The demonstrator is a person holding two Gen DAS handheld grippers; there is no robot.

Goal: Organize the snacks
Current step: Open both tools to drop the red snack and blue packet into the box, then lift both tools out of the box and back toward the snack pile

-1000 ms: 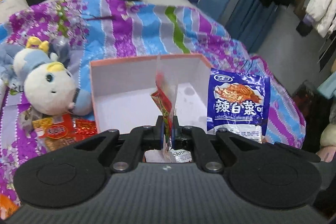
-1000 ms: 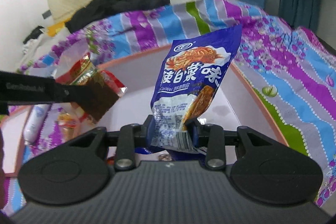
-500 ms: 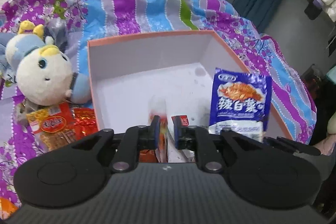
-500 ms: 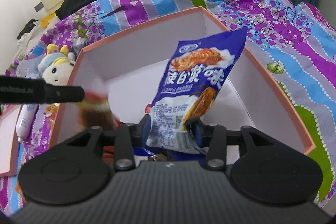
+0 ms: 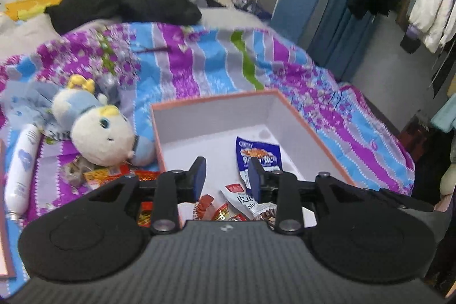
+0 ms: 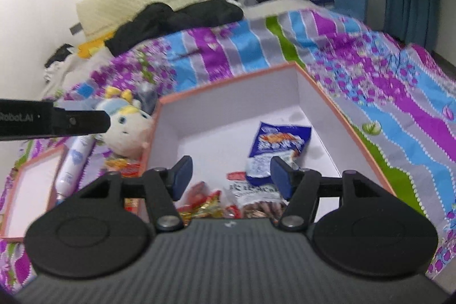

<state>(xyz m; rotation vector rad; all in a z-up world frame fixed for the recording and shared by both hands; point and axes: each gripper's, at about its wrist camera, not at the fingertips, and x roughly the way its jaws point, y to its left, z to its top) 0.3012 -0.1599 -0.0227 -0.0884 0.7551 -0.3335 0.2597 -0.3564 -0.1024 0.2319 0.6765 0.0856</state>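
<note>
A white box with an orange rim (image 5: 310, 130) (image 6: 336, 107) sits on the striped bedspread. A blue snack bag (image 5: 258, 158) (image 6: 278, 150) lies flat inside it. Red snack packets (image 5: 209, 204) (image 6: 199, 204) and a white packet with dark print (image 5: 245, 200) (image 6: 256, 190) lie at the box's near end. My left gripper (image 5: 226, 175) hovers above them, its jaws opening, with nothing between the pads. My right gripper (image 6: 230, 175) hangs over the same end, jaws opening and empty. The left gripper's side (image 6: 71, 120) shows at the left of the right wrist view.
A plush doll (image 5: 97, 130) (image 6: 125, 124) lies left of the box, beside loose red snack packs (image 5: 114, 173) (image 6: 122, 164) and a white tube (image 5: 22, 164) (image 6: 71, 164). The box lid (image 6: 28, 190) rests at far left. Black clothes (image 5: 122, 2) are piled at the headboard.
Both grippers opened and let go: the red packet and the blue bag dropped into the box. Both hands then rose and pulled back from it.
</note>
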